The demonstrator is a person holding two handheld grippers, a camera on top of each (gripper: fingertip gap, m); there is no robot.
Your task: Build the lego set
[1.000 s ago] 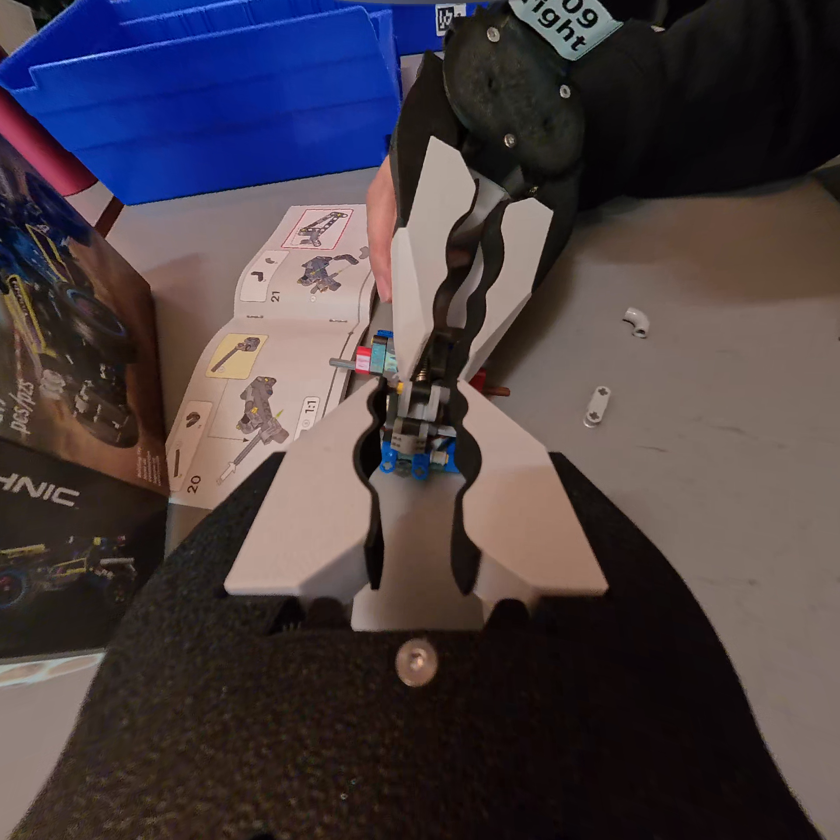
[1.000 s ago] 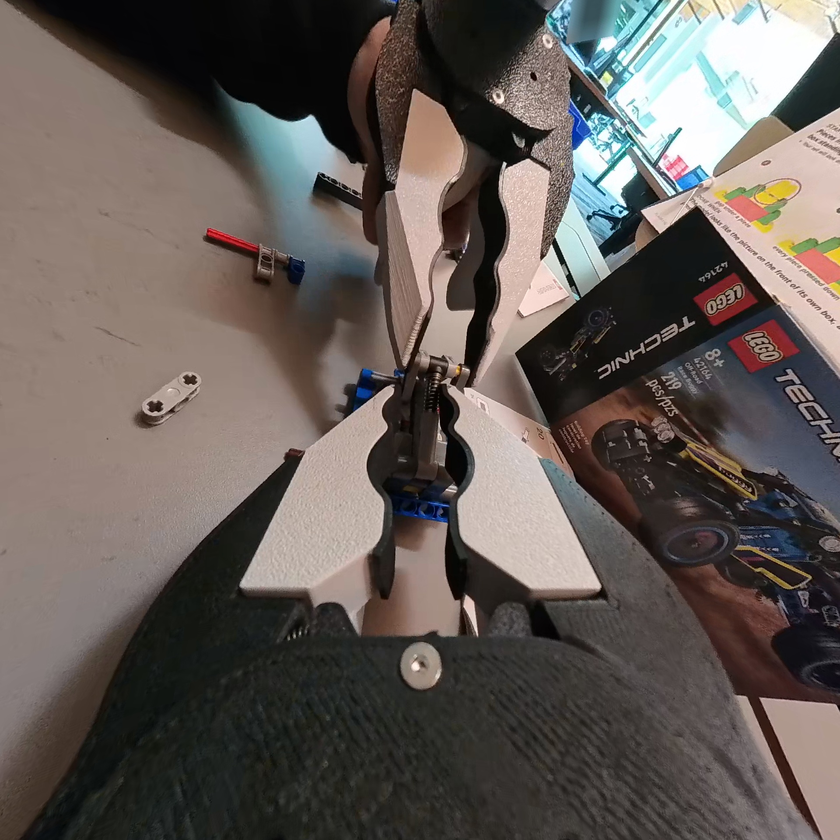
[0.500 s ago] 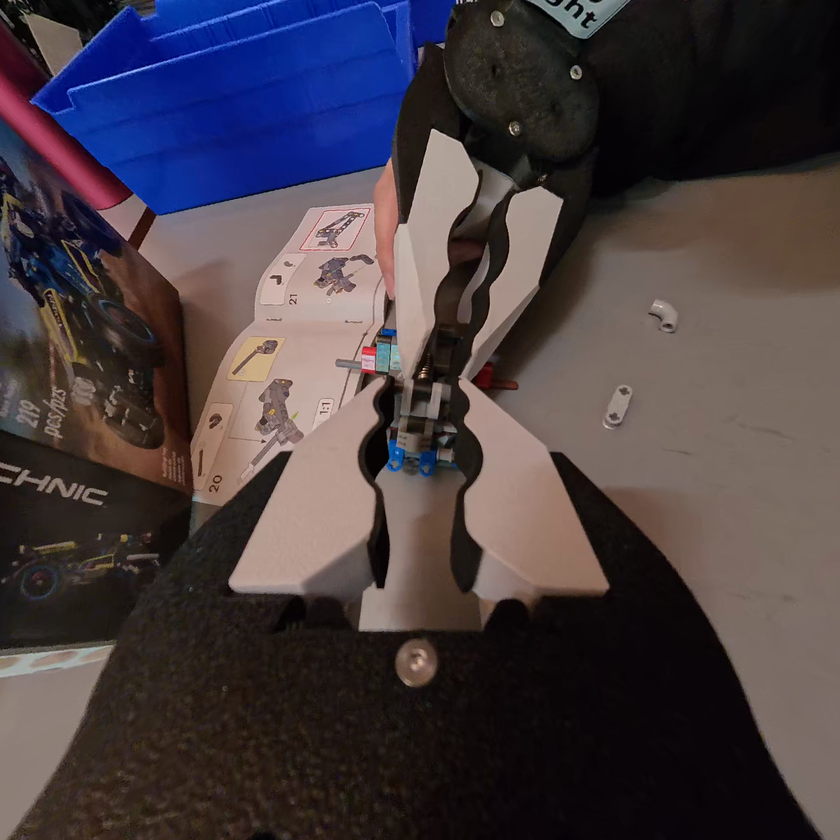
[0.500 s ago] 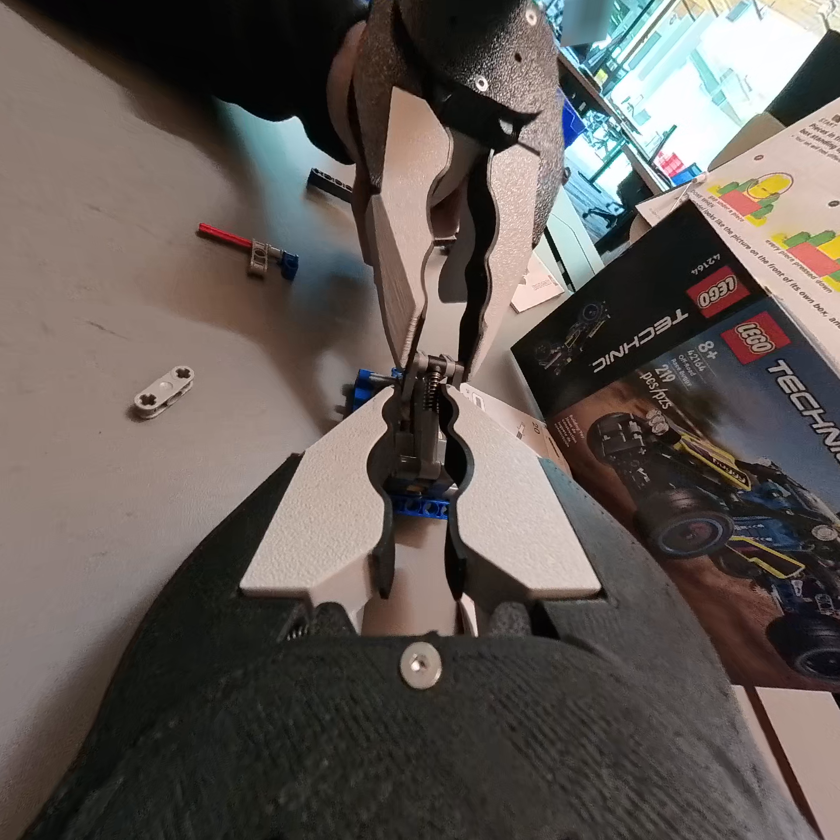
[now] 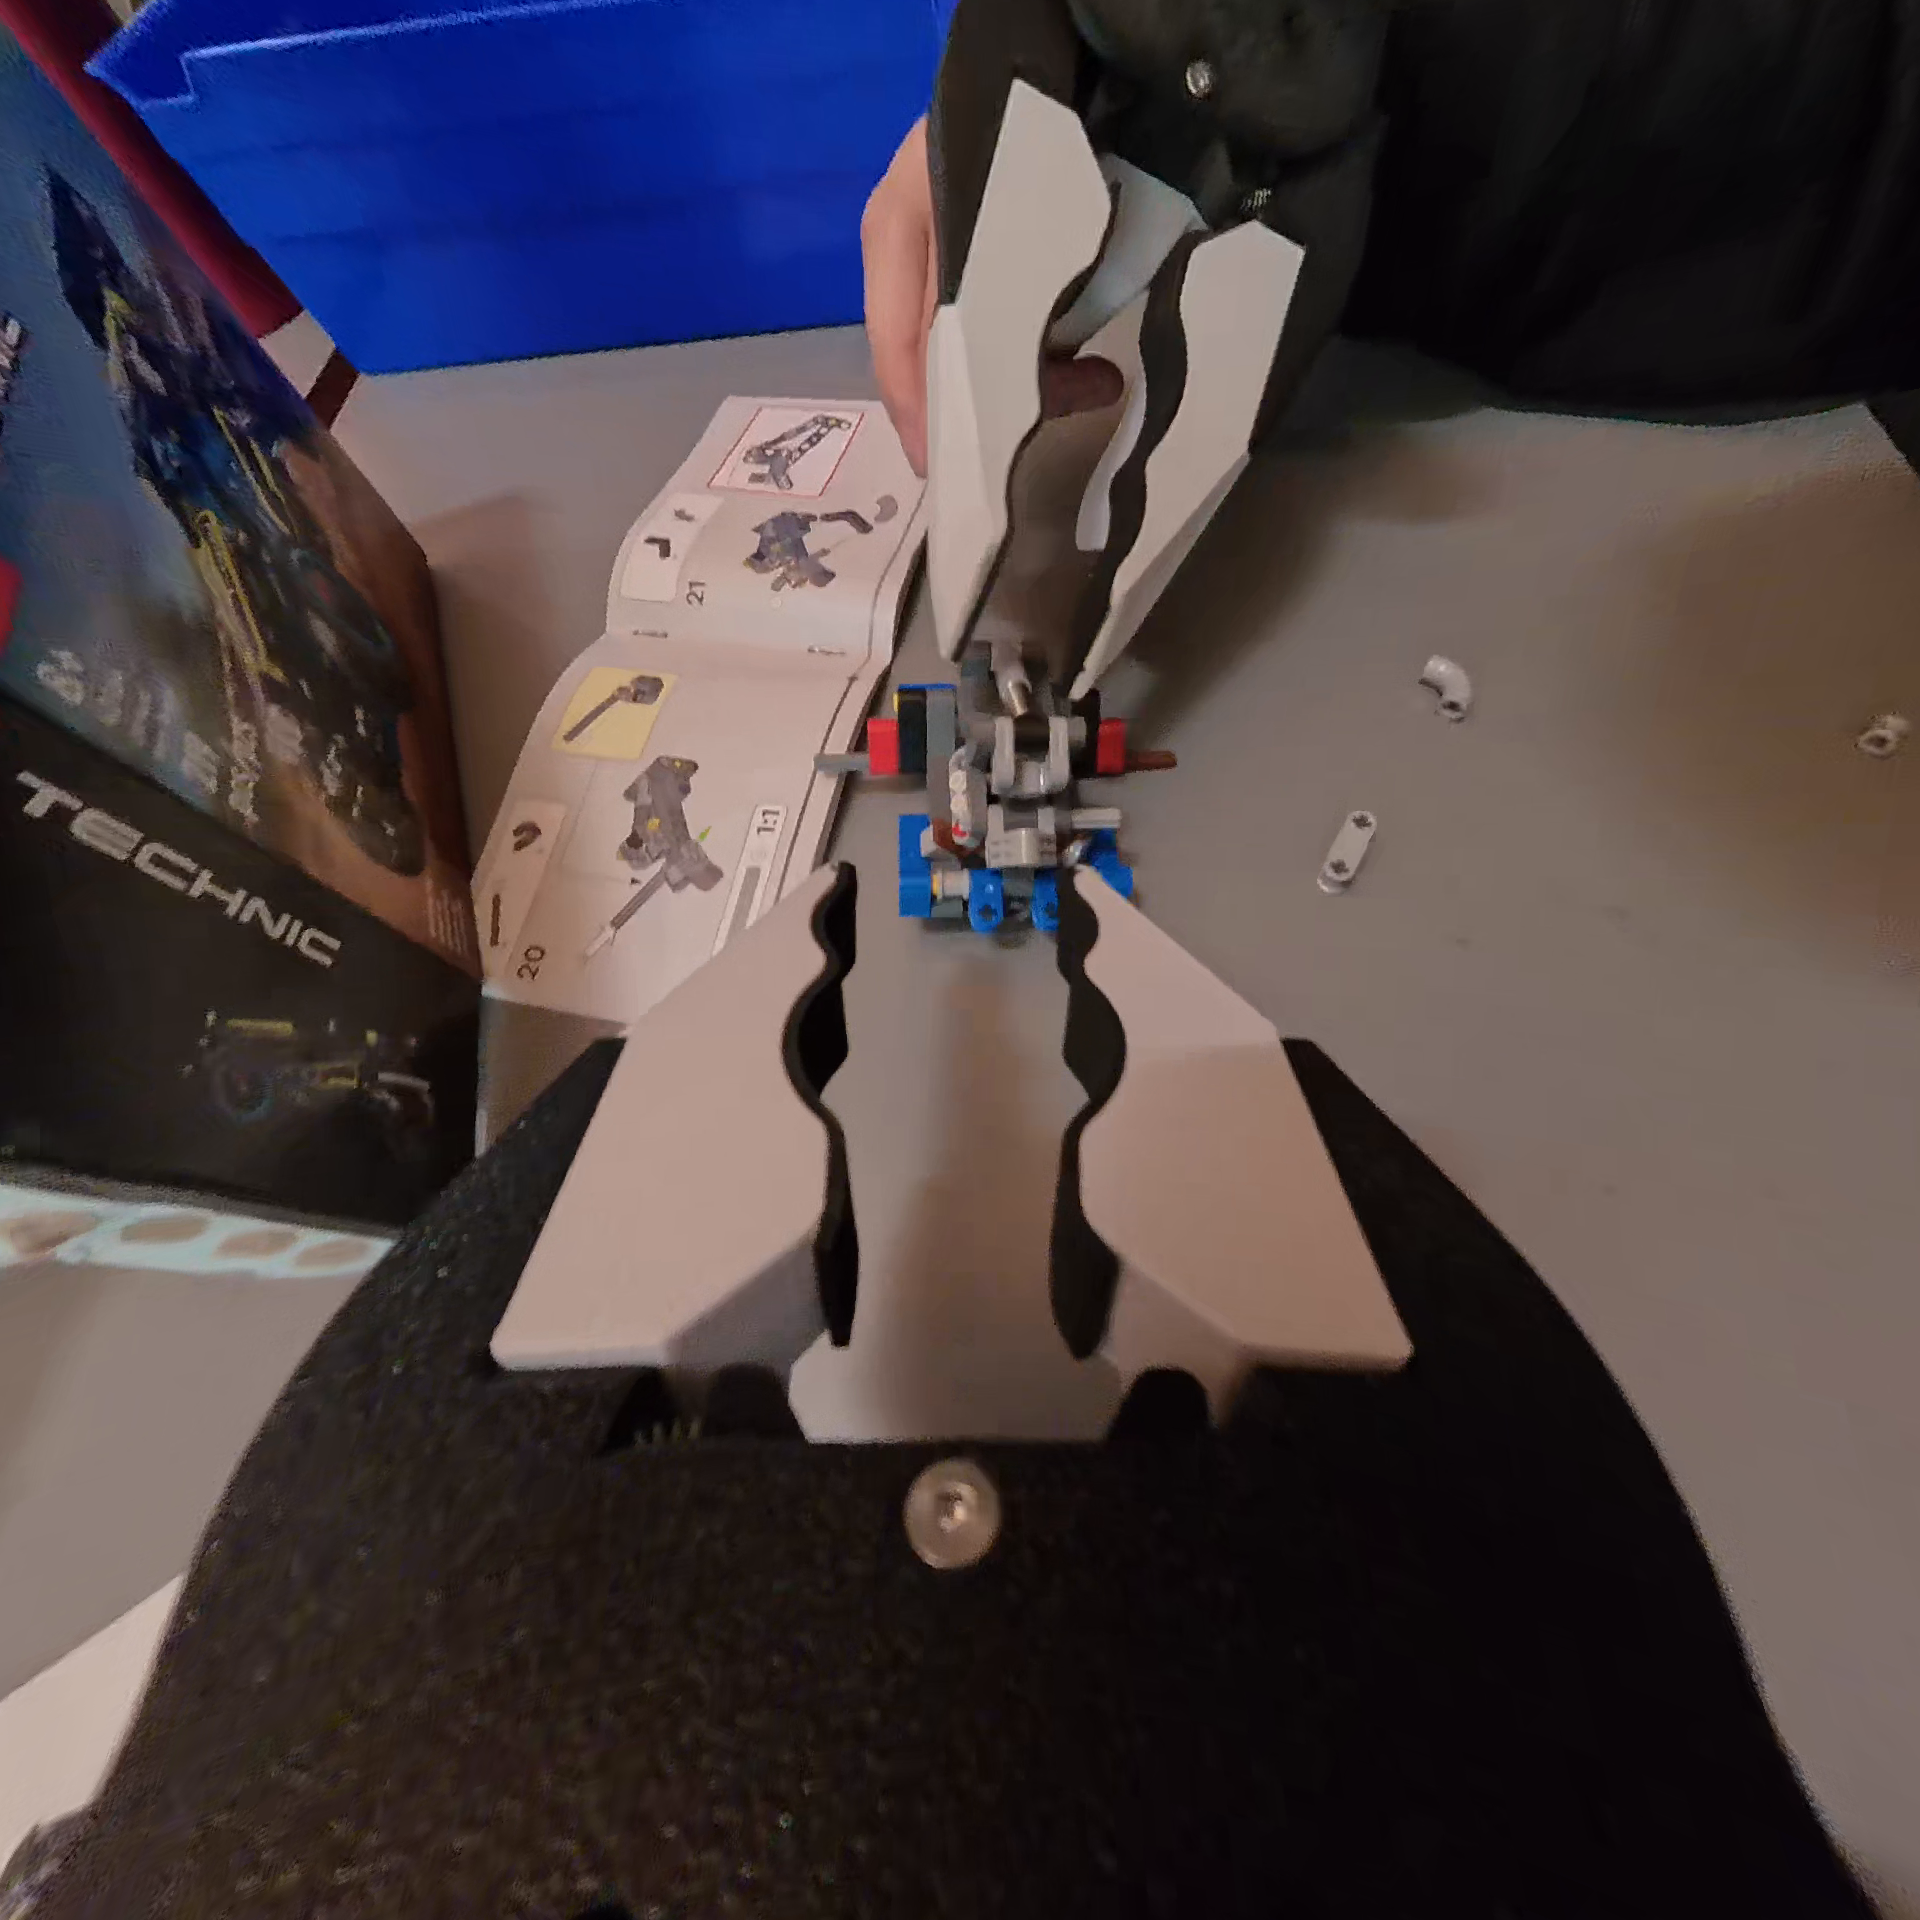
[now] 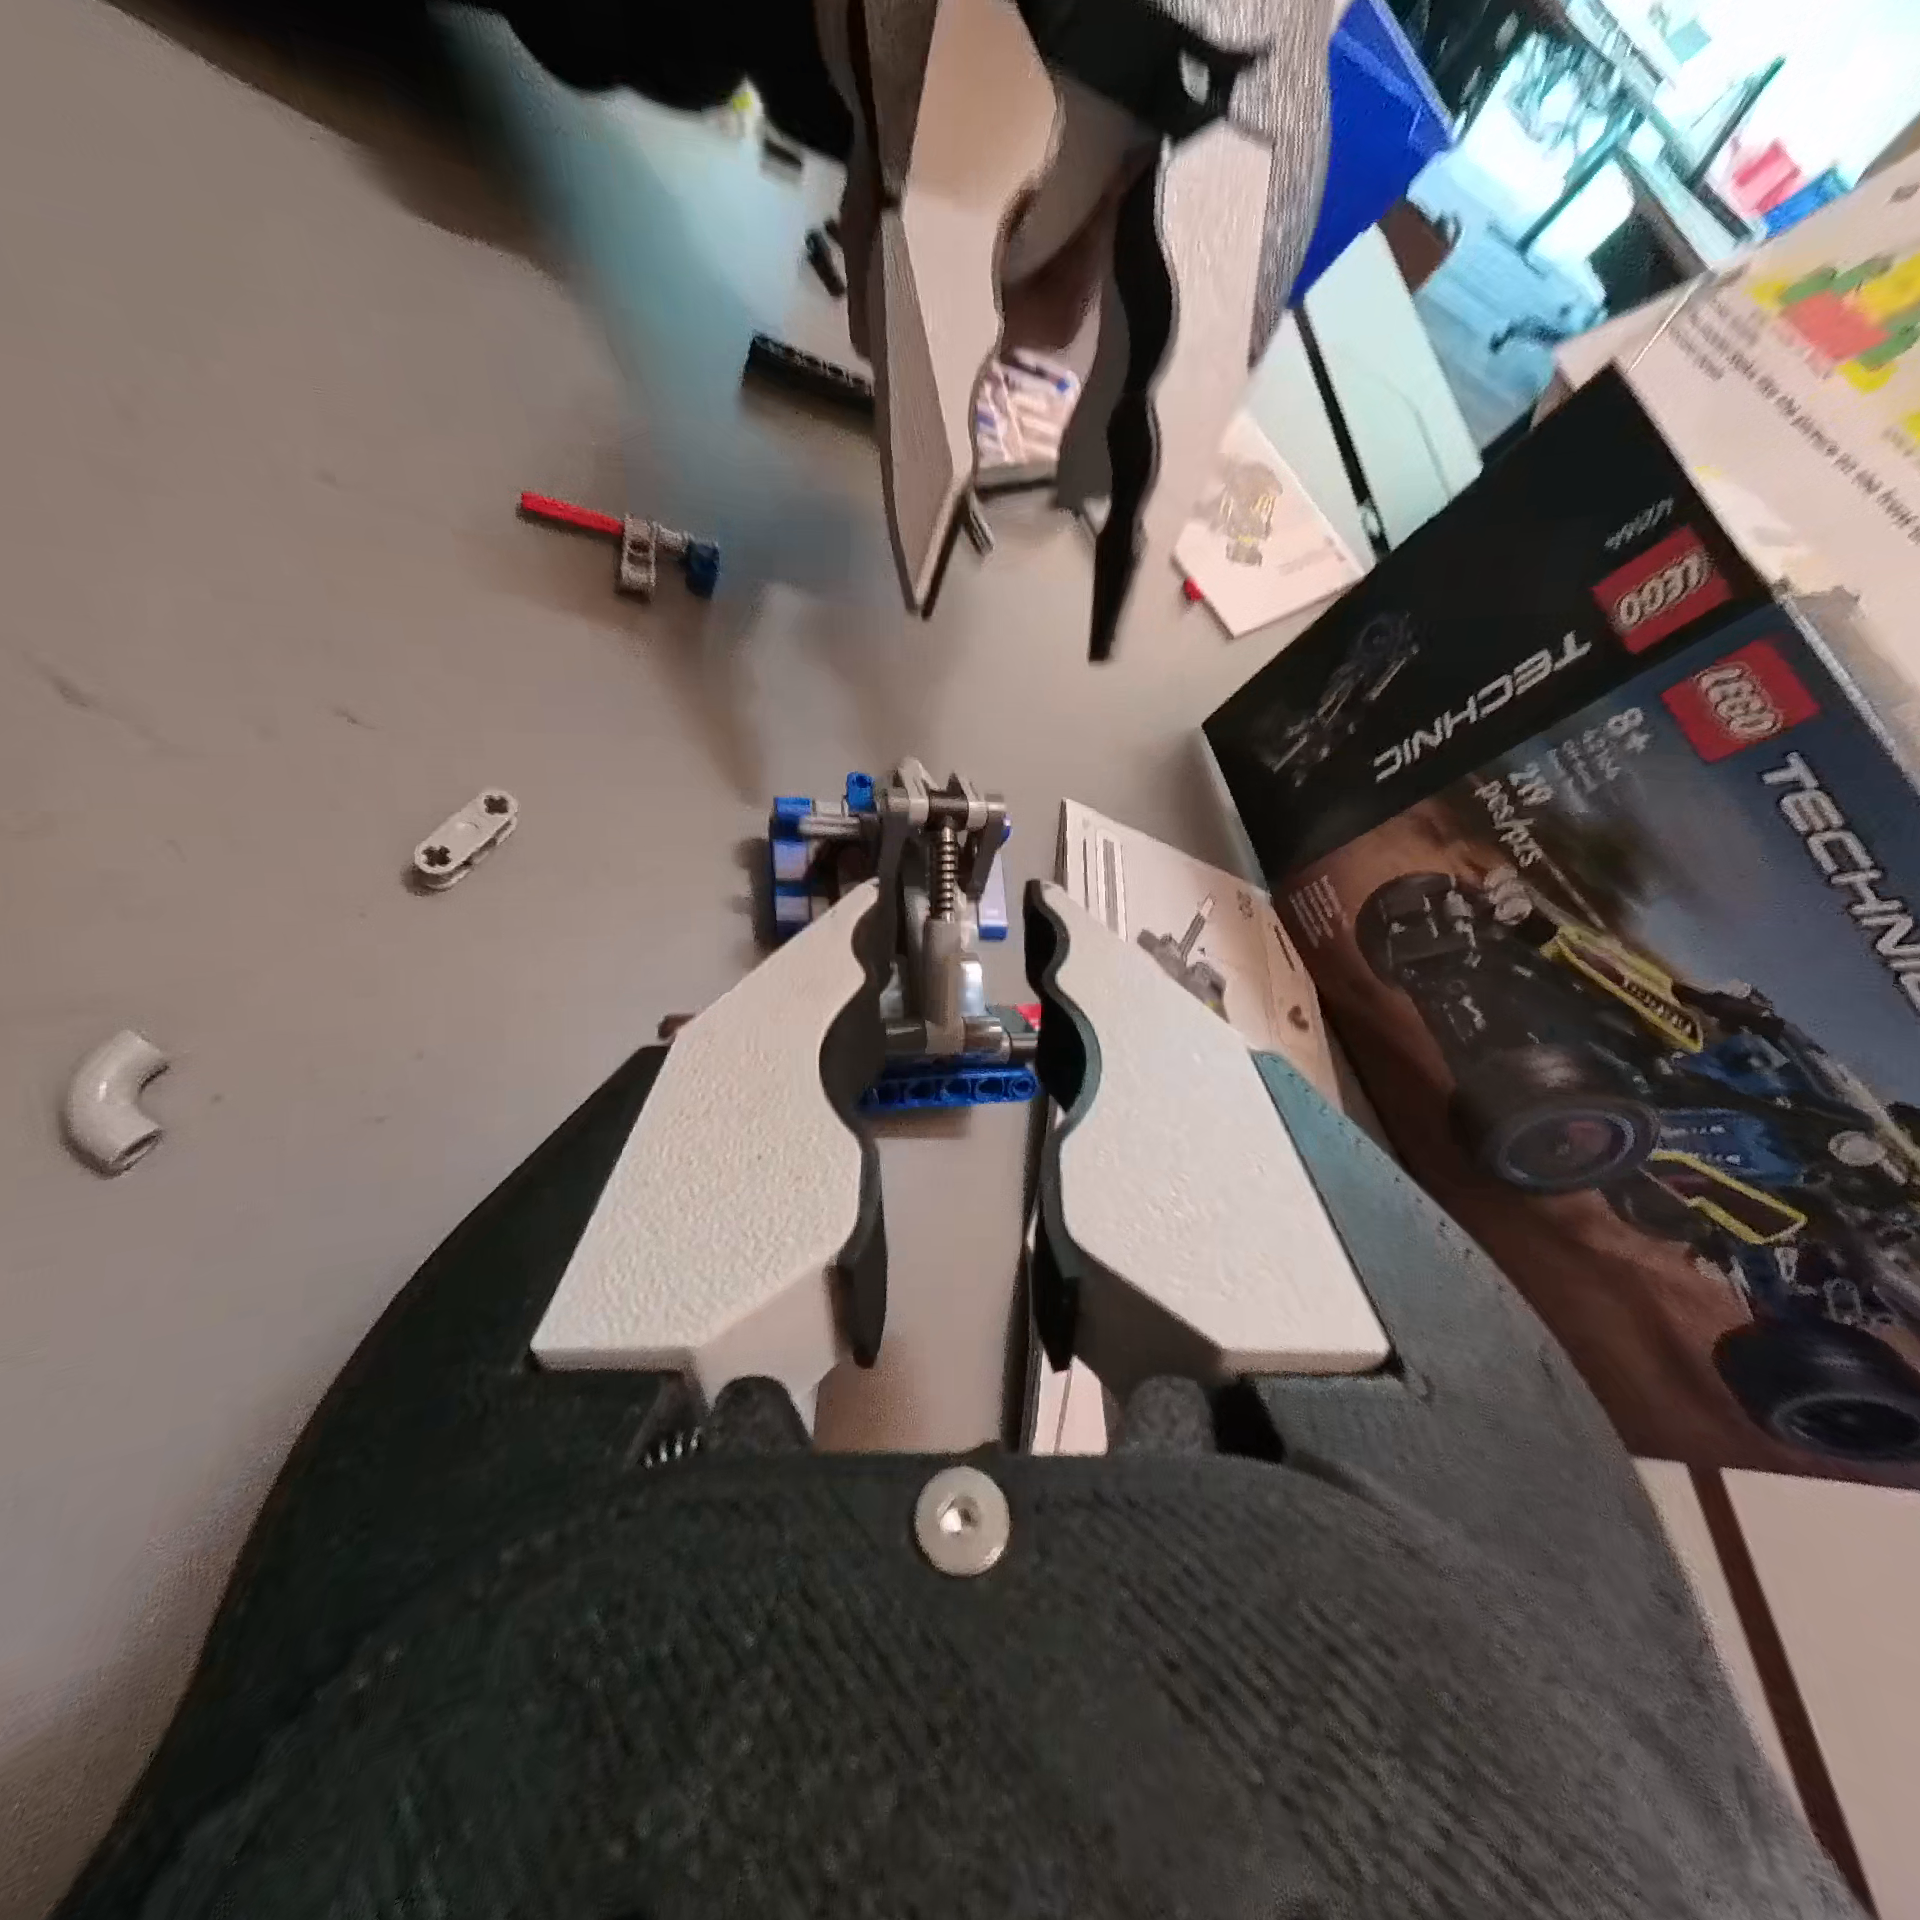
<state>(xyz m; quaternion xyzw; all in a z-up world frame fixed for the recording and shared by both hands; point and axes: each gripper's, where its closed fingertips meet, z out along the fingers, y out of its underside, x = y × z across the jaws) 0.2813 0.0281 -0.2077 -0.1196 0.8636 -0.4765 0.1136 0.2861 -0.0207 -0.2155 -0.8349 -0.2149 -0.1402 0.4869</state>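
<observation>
**Left wrist view.** My left gripper is spread wide with nothing between its pads, only bare grey bench. The small brick assembly, grey in the middle with blue parts below and red ends on a cross axle, stands on the bench just past the fingertips. My right fingertip comes close beside its blue base, but I cannot tell whether it touches. From the far side the right gripper points down at the assembly. Its two tips sit on either side of the topmost grey part, and a hand shows behind it. An open instruction booklet lies left of the assembly, a printed set box is further left, and a blue bin is at the far left. Off to the right are a flat grey link and a pale elbow piece, well apart from the assembly.

**Right wrist view.** The assembly stands upright between the fingers of my right gripper, its spring strut facing me. The jaws are only narrowly apart. A gap shows between the right pad and the grey parts, so they are not clamped on it. The left finger overlaps the assembly's edge. The left gripper hangs at the far side, above the bench, open and bare. On the left lie the flat link, the elbow piece and a red axle with grey and blue ends. A black beam lies farther off. The booklet and the box are on the right.
</observation>
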